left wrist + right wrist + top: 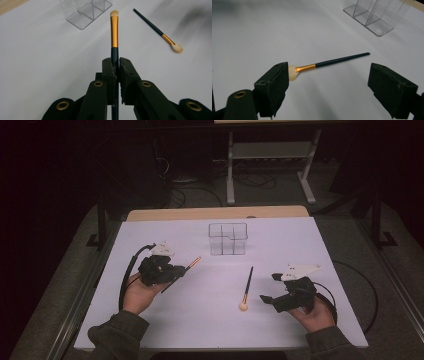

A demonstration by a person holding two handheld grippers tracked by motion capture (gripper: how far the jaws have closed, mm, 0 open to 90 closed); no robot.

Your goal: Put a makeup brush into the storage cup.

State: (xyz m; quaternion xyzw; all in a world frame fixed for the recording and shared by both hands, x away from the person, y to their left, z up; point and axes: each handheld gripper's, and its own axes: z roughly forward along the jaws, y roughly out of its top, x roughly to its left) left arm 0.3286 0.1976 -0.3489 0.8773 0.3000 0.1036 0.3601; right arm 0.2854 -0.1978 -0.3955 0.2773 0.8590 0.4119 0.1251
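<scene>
The high view looks forward and down from above the person's side, taking in the whole white table (pixel 210 320) from afar. Each gripper view rides low and close over that surface, facing the clear organizer (pixel 86 11). All three share the organizer (pixel 228 239) and the brush lying before it (pixel 332 62).

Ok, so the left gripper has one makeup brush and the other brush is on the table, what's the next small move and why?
Probably carry the left gripper, shut on the slim brush, toward the clear organizer and tip it upright over a compartment. The brush is clamped by its dark handle, and the organizer looks empty. The right gripper is open near the fluffy brush, which lies on the table.
</scene>
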